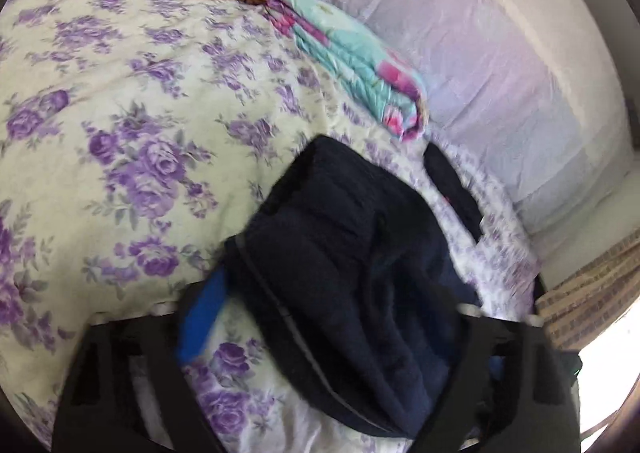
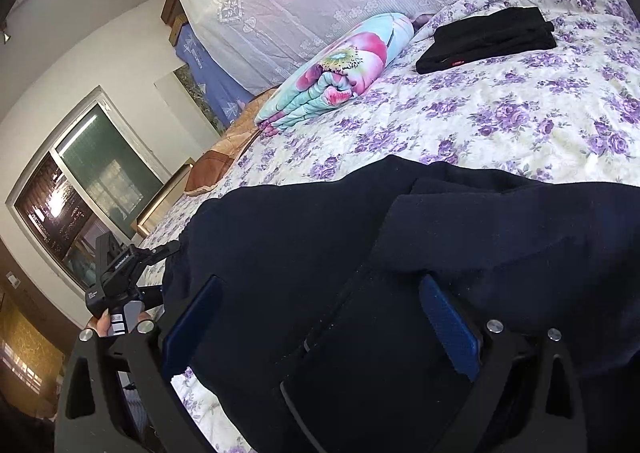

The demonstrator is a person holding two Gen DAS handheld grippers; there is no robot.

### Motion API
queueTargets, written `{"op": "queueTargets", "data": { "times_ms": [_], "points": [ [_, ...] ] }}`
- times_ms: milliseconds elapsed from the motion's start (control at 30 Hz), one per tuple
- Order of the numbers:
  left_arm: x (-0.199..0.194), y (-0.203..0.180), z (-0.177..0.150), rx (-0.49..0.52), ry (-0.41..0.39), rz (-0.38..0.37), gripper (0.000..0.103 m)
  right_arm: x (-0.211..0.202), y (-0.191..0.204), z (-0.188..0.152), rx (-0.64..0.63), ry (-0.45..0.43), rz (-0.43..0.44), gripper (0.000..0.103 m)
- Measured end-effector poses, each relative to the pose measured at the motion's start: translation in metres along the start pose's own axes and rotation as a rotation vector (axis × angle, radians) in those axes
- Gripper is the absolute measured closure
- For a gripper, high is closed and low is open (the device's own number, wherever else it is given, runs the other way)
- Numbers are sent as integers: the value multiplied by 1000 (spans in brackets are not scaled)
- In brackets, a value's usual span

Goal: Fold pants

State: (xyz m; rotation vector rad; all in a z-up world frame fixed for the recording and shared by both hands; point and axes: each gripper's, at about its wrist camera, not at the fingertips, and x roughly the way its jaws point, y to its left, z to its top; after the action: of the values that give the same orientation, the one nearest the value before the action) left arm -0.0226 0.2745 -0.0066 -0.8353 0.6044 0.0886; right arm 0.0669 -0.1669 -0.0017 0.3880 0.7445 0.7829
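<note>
**Dark pants bunched on the flowered bed**

The navy pants (image 2: 360,253) lie heaped on the bedspread (image 1: 120,113). Both the left gripper (image 1: 320,333) and the right gripper (image 2: 320,317) stand wide apart, cloth lying between their fingers, clamping nothing.

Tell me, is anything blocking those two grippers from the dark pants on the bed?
Nothing visible does. The navy pants already lie between the open fingers of the right gripper and of the left gripper. The folded black garment and rolled quilt lie farther up the bed, apart from them.
</note>
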Motion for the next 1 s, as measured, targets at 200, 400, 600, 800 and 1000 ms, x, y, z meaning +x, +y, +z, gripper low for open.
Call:
{"op": "queueTargets", "data": {
  "times_ms": [200, 400, 600, 800, 1000],
  "points": [
    [-19, -1, 1, -11, -5, -106, 58, -1, 1, 0, 3, -1, 2, 4],
    [-50, -90, -1, 241, -107, -15, 61, -11, -3, 0, 77, -27, 42, 4],
    [-56, -205, -31, 532, -151, -41, 66, -42, -1, 5, 115, -60, 44, 4],
    [-9, -311, -110, 814, -73, -128, 72, -169, -52, -2, 270, -394, -31, 4],
    [39, -385, -238, 1065, 39, -233, 75, -230, -112, -47, 448, -510, -133, 4]
  ]
}}
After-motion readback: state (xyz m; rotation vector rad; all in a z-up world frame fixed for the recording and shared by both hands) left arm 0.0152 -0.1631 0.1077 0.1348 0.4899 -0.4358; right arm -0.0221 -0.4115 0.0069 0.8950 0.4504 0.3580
